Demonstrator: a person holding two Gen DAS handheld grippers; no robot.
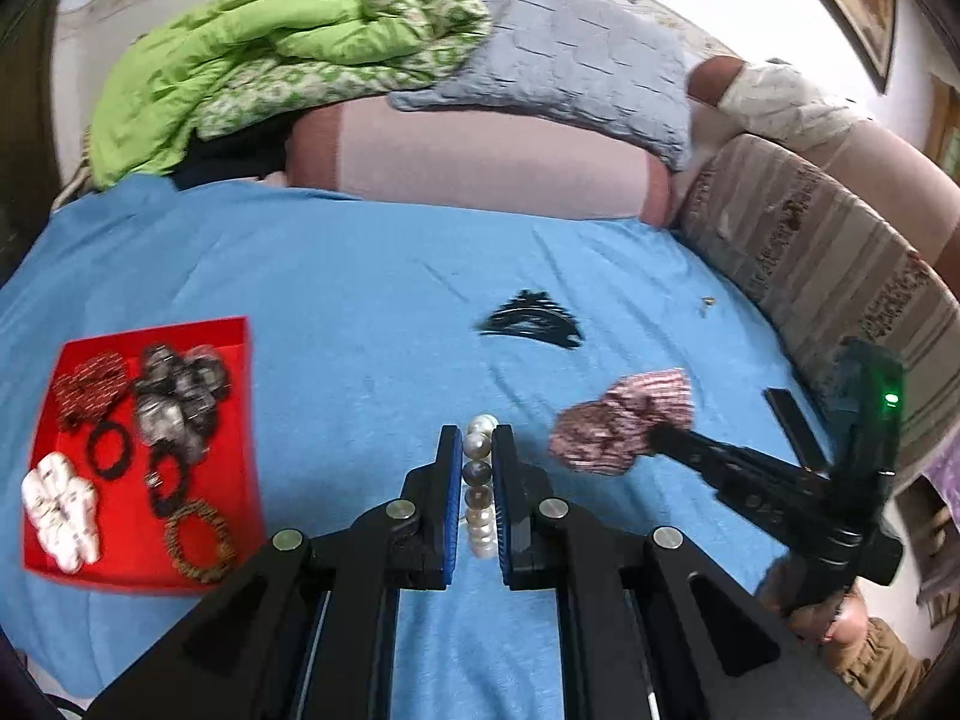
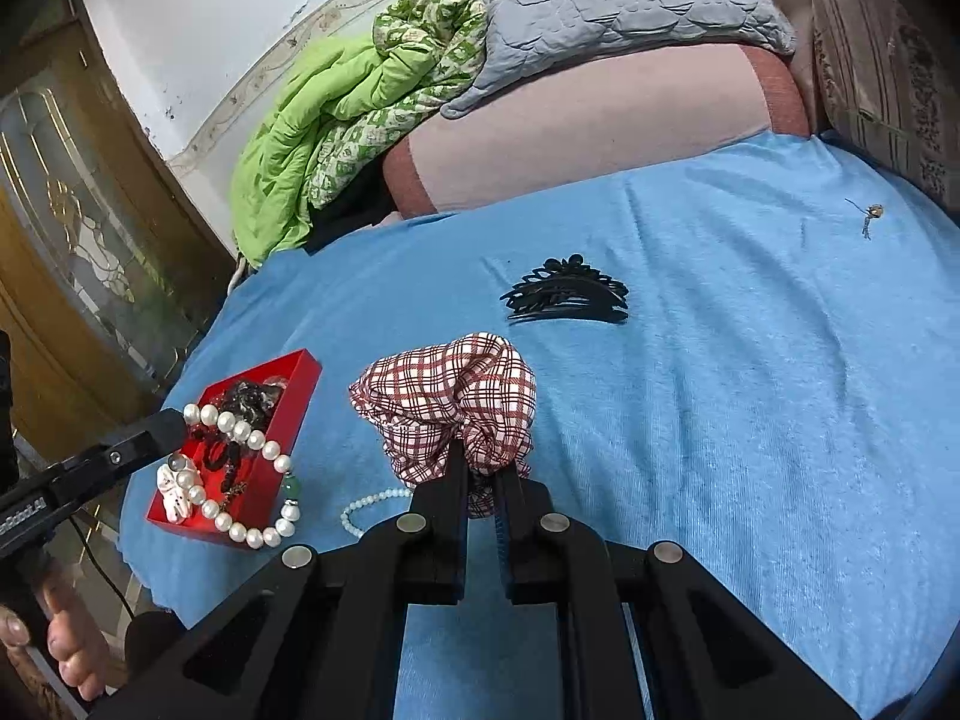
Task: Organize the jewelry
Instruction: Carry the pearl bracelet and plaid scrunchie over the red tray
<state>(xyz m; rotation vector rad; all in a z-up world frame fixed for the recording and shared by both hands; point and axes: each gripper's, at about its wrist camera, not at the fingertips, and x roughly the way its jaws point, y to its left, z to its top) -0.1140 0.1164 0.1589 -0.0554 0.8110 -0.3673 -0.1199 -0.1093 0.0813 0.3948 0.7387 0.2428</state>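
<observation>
My left gripper is shut on a pearl bracelet, whose beads run between its blue pads. In the right wrist view that bracelet, with one green bead, hangs from the left gripper over a red tray. My right gripper is shut on a red-and-white plaid scrunchie, lifted above the blue blanket. The left wrist view shows the scrunchie on the right gripper. The red tray holds several scrunchies and hair ties.
A black hair claw lies mid-blanket, a small earring far right, a pale bead bracelet beside the tray. A green quilt, grey pillow and striped cushion line the far and right edges.
</observation>
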